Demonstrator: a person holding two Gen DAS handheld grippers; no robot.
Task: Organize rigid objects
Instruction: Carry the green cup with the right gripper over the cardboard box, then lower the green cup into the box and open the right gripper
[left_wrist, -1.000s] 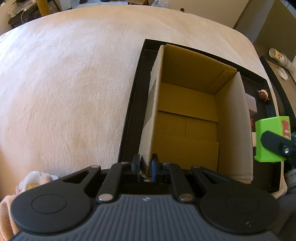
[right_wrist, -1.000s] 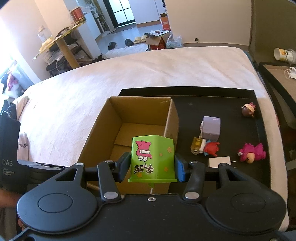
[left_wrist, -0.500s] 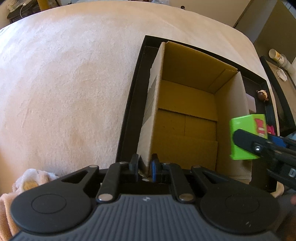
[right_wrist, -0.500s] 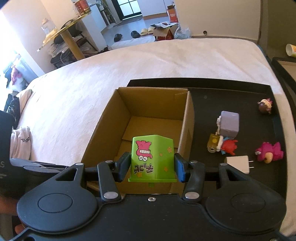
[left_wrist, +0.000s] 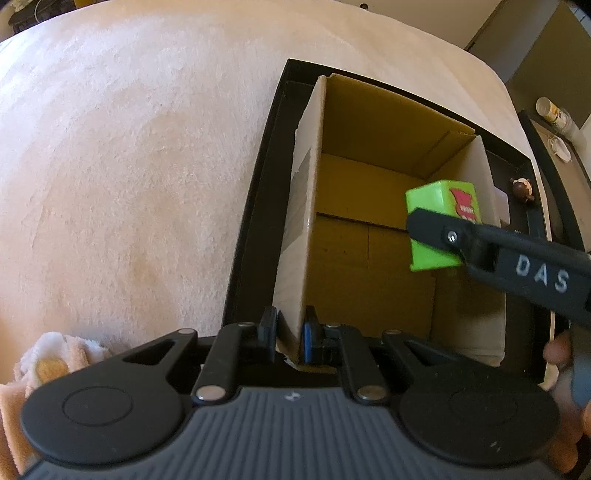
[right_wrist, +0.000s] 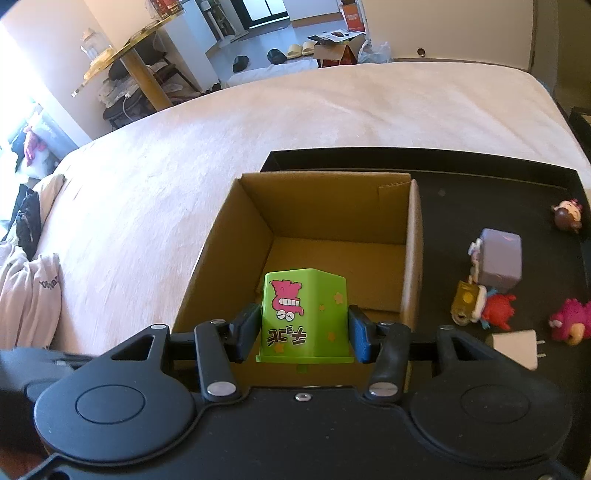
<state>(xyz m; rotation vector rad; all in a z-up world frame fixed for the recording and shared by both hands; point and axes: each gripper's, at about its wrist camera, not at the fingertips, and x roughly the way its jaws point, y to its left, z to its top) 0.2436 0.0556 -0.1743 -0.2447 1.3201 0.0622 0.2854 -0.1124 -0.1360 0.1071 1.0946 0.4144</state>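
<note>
Two fingers of the right gripper (right_wrist: 303, 338) clamp the green box (right_wrist: 304, 319) by its left and right sides, pads flat on the walls, printed pink face toward the camera and upside down. Green box hangs over the open carton (right_wrist: 332, 236), above its near part, clear of the floor of the carton. In the left view the green box (left_wrist: 439, 225) sits near the carton's right wall with a black finger across its side. Left gripper (left_wrist: 290, 334) is nearly closed, pinching the carton's near-left wall (left_wrist: 295, 236) between its pads. Carton stands in a black tray (right_wrist: 480, 192) on a pale bed (right_wrist: 184, 166). Right of the carton on the tray: lilac cube (right_wrist: 502, 258), red toy (right_wrist: 496, 310), pink toy (right_wrist: 572, 321), white charger (right_wrist: 515, 347), small doll (right_wrist: 567, 216).
</note>
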